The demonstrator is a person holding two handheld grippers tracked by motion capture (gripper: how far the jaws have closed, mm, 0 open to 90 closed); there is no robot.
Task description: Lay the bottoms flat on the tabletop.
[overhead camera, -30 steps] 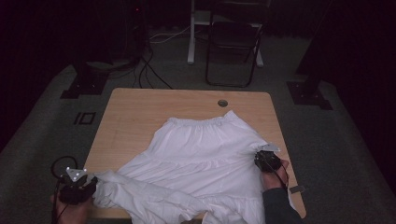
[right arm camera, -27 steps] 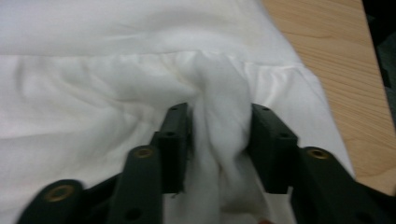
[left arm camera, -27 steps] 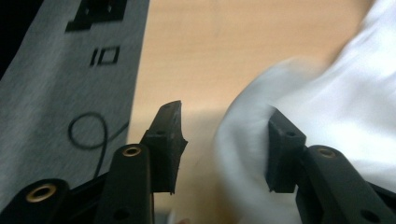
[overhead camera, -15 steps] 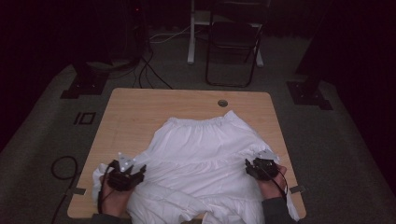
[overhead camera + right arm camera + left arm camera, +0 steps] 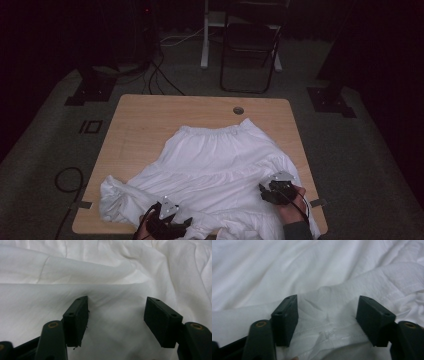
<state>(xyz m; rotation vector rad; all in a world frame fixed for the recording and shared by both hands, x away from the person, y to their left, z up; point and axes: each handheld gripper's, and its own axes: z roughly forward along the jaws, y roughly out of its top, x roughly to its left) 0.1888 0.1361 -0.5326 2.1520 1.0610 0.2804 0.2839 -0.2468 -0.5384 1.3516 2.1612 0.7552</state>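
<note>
A white tiered skirt (image 5: 215,165) lies spread on the wooden table (image 5: 150,120), waistband toward the far side and its left corner bunched near the front left. My left gripper (image 5: 175,225) rests on the skirt's front hem. Its jaws have just been opening and now stand wide in the left gripper view (image 5: 328,305), with a stitched fold of hem (image 5: 327,332) lying loose between them. My right gripper (image 5: 272,192) sits on the skirt's right side. Its jaws have also just been opening (image 5: 117,303), and smooth white cloth (image 5: 115,322) lies unpinched between them.
A round cable hole (image 5: 238,110) sits near the table's far edge. Behind the table stand a dark chair (image 5: 250,45) and a white post (image 5: 205,35). Cables (image 5: 155,75) and two stand bases (image 5: 82,92) (image 5: 330,97) lie on the carpet.
My left gripper has travelled right along the front edge, from the left corner onto the hem's middle, leaving the left corner bunched. My right gripper has edged slightly inward.
</note>
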